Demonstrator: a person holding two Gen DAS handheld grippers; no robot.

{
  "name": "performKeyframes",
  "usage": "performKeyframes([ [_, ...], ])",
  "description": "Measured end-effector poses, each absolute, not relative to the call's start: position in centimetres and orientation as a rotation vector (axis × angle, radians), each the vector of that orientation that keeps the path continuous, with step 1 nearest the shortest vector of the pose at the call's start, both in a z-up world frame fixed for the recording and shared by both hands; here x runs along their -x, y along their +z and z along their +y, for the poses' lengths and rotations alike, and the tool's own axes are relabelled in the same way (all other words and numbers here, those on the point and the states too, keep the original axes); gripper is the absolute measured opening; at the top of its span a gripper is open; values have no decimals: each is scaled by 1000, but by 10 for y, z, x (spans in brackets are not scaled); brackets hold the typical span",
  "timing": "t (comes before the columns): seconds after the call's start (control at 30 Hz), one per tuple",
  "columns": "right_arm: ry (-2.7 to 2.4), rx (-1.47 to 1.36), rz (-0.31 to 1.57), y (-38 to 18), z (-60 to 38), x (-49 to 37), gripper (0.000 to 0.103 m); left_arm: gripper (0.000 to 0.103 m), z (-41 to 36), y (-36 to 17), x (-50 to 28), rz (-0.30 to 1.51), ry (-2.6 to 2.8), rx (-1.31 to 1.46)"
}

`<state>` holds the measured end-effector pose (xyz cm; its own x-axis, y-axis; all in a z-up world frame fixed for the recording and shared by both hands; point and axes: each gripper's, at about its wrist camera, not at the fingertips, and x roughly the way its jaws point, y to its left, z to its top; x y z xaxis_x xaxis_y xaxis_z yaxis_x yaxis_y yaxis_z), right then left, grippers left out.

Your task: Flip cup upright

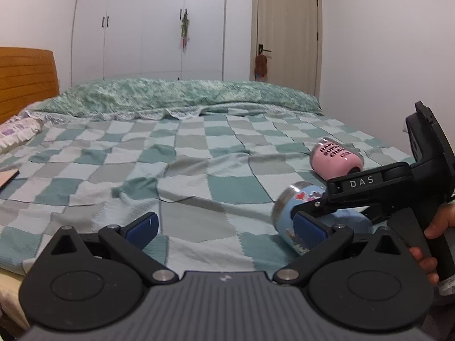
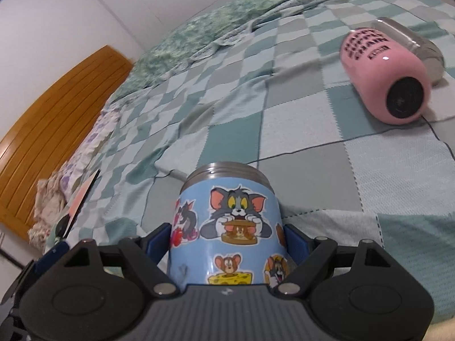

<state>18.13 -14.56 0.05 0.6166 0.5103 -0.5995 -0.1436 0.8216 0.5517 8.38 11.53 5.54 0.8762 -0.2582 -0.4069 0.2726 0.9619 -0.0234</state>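
Note:
A blue cartoon-sticker cup (image 2: 230,227) with a steel rim lies on its side on the checked bedspread (image 2: 298,119). My right gripper (image 2: 227,238) is shut on it, one pad on each side of the body. In the left wrist view the same cup (image 1: 295,207) shows at the right with the right gripper (image 1: 312,213) on it. A pink cup (image 2: 389,68) with a clear lid lies on its side farther away; it also shows in the left wrist view (image 1: 335,159). My left gripper (image 1: 224,227) is open and empty above the bed, left of the blue cup.
A green quilt (image 1: 182,96) is bunched along the far edge of the bed. A wooden headboard (image 1: 25,82) and pillow (image 1: 17,130) stand at the left. A flat pink-and-black object (image 2: 82,199) lies near the pillow. Wardrobes and a door stand behind.

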Motion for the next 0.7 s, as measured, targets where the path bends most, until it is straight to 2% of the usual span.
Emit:
performKeyframes([
  [0.07,421,-487,825,3,-153,-181,84,103,108,59,-86,450,-290,-28],
  [0.2,465,-435,687,27,-187,-167,103,103,90,75,-96,547,-349,14],
  [0.4,437,-236,500,50,-250,-152,103,103,47,83,-129,747,-380,70],
  [0.7,475,-50,508,33,-298,-160,103,103,2,70,-177,937,-218,114],
])
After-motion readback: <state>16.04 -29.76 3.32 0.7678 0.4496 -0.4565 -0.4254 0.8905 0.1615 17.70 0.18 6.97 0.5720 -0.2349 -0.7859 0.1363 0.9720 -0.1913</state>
